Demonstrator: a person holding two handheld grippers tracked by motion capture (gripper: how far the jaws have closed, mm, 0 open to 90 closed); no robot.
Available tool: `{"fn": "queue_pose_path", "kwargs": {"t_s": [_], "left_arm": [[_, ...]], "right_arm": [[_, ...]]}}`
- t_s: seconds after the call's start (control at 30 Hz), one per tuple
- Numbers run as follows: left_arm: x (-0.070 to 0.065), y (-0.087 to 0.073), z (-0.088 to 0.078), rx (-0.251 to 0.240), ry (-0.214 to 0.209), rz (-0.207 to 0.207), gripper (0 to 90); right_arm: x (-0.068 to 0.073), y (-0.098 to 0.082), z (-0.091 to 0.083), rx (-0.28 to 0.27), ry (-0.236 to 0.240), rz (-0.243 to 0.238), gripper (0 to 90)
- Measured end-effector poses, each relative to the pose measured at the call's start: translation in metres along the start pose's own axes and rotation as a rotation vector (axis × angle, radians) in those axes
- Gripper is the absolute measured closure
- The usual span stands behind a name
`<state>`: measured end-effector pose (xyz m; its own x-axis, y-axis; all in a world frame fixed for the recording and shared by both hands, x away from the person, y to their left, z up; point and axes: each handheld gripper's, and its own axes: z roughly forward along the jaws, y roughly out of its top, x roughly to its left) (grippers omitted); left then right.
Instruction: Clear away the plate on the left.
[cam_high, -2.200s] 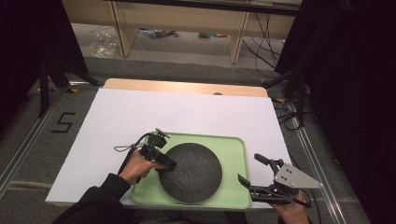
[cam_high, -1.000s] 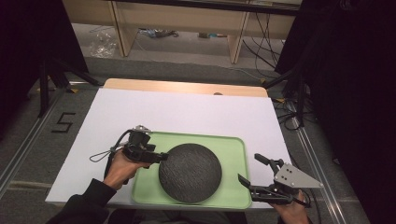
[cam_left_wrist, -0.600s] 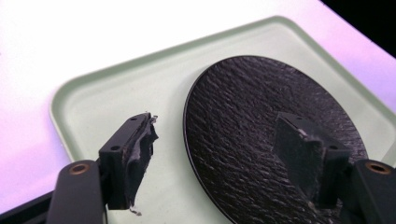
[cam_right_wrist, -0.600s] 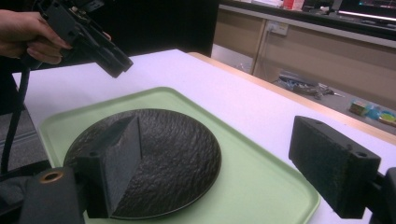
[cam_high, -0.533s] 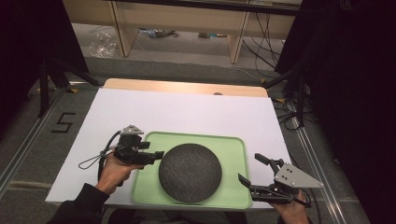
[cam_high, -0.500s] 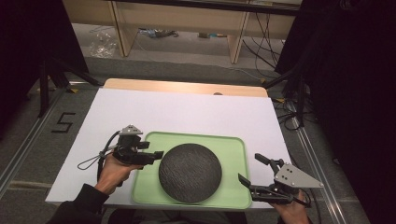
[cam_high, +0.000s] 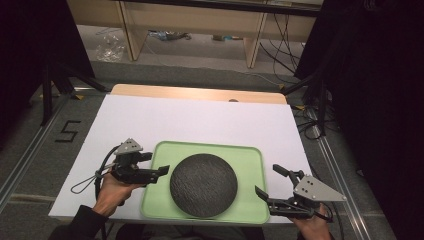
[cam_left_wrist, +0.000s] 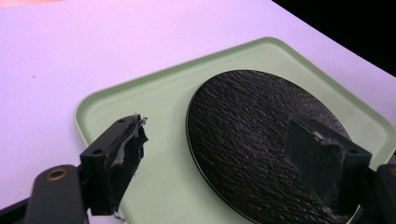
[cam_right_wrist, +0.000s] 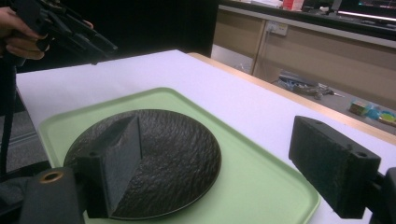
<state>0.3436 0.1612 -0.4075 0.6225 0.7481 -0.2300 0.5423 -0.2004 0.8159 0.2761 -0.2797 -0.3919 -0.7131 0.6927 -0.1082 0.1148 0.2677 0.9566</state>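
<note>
High view: a black textured plate is seen lying flat on a green tray on the table. The left gripper has just been opened, its jaws released with nothing between them, beside the tray's left edge. The right gripper is held wide open, empty. The plate appears set down; withdrawal is called for next.

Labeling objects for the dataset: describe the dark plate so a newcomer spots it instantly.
On the white table, find the pale green tray near the person's edge. The plate lies flat in it: round, black, rough-textured, the one dark disc there.
</note>
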Motion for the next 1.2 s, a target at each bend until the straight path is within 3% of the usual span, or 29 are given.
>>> {"fn": "queue_pose_path", "kwargs": {"t_s": [0.33,0.43,0.6,0.9,1.0,1.2], "left_arm": [[-0.016,-0.009,-0.012,-0.061,0.01,0.074,18.8],[-0.019,-0.012,-0.017,-0.071,-0.006,0.075,18.8],[-0.022,-0.015,-0.025,-0.099,0.006,0.08,18.7],[-0.027,-0.024,-0.031,-0.1,0.0,0.076,19.5],[-0.033,-0.024,-0.033,-0.109,0.018,0.1,19.1],[-0.036,-0.025,-0.036,-0.122,0.029,0.099,19.1]], "right_arm": [[0.0,0.0,0.0,-0.001,-0.003,0.002,18.3],[0.0,0.0,0.0,0.001,-0.001,0.0,18.3],[0.0,0.0,0.001,-0.001,-0.002,-0.007,18.2],[0.001,0.0,-0.001,0.003,0.006,-0.005,18.2],[0.0,0.0,0.0,-0.013,0.01,0.0,18.2],[0.0,0.0,0.0,-0.026,0.005,-0.005,18.2]]}}
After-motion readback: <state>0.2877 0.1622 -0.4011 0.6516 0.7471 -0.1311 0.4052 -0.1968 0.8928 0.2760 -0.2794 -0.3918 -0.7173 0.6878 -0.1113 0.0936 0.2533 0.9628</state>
